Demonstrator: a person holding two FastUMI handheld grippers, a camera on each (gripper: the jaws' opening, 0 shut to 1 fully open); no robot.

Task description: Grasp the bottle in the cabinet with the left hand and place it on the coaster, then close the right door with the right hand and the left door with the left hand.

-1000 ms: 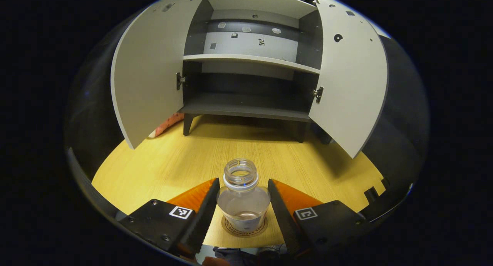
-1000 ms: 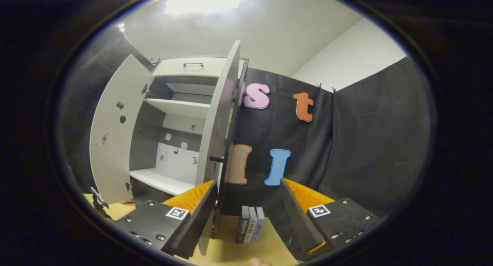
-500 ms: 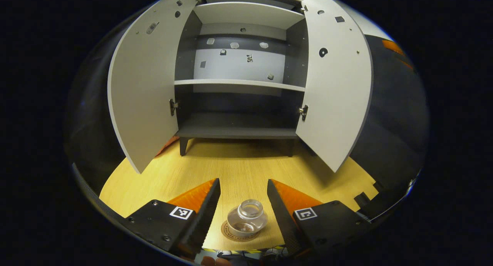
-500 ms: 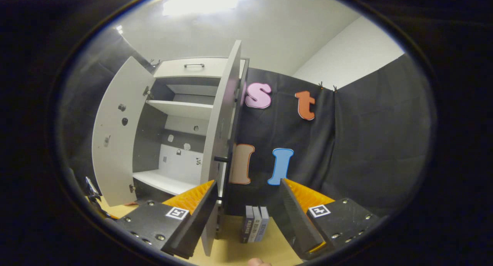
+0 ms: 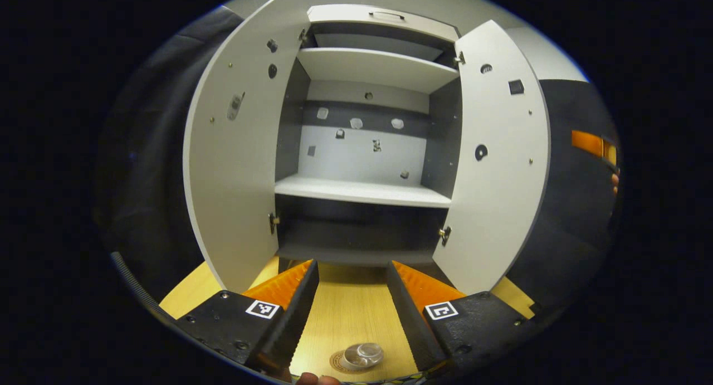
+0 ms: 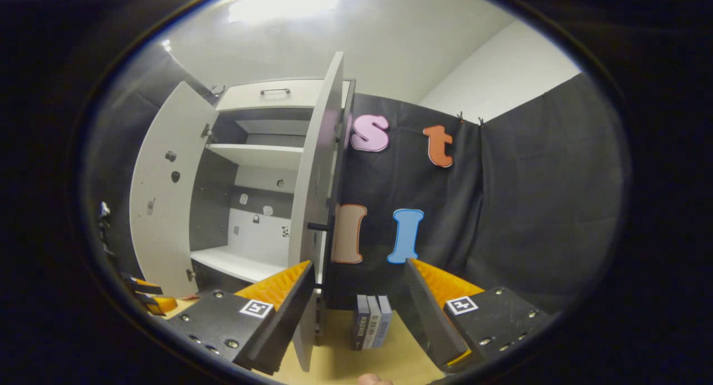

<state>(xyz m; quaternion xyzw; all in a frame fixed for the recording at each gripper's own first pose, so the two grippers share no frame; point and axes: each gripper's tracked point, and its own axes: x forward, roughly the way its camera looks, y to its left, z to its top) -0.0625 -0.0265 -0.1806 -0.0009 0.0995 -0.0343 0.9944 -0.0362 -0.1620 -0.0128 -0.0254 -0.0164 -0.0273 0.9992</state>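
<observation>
The cabinet (image 5: 362, 151) stands with both doors open: the right door (image 5: 496, 162) and left door (image 5: 239, 167) are yet to be closed. Your left tongs (image 5: 352, 296) are spread wide and empty; your right tongs (image 6: 356, 301) are likewise wide, near the right door's edge. The bottle (image 5: 363, 354) rests on the coaster (image 5: 340, 362) on the tabletop (image 5: 348, 312); placement appears complete.

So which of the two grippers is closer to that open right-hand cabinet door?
Right. The right gripper sits close to the right door, whose edge stands just beyond its left finger. The left gripper is open over the table, above the bottle, farther from that door.
</observation>
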